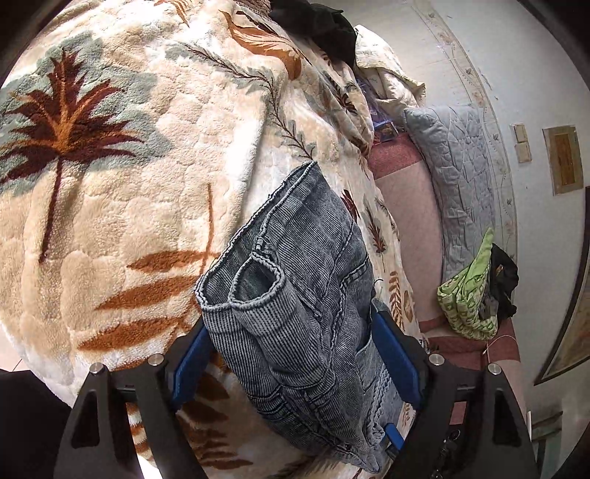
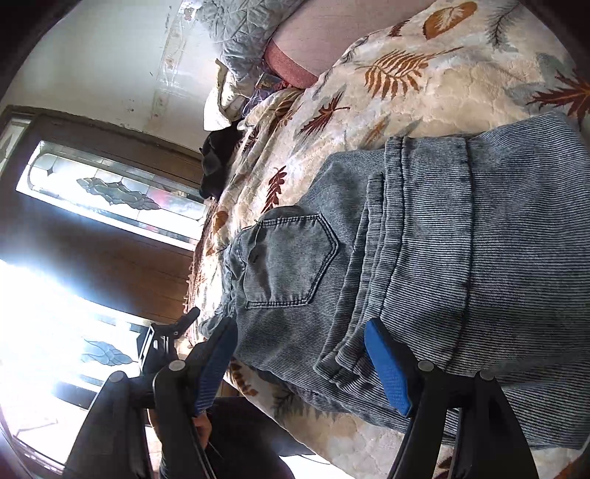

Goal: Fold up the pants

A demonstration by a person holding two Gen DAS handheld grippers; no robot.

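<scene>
Pants (image 1: 295, 294), folded up, lie on the leafy blanket (image 1: 129, 184) between the wide-open blue pads of the left gripper (image 1: 295, 364) and right gripper (image 2: 306, 364).

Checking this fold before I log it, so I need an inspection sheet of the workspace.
Surface: plush leaf-print blanket on a bed.
Job's things: grey-blue pants, folded into a bundle, back pocket showing.
Clutter: black garment, grey pillow, green cloth.
Grippers: left gripper and right gripper both open, straddling the pants.
Cables: nothing seen.
Surroundings: pale wall; wooden door with leaded glass.
</scene>
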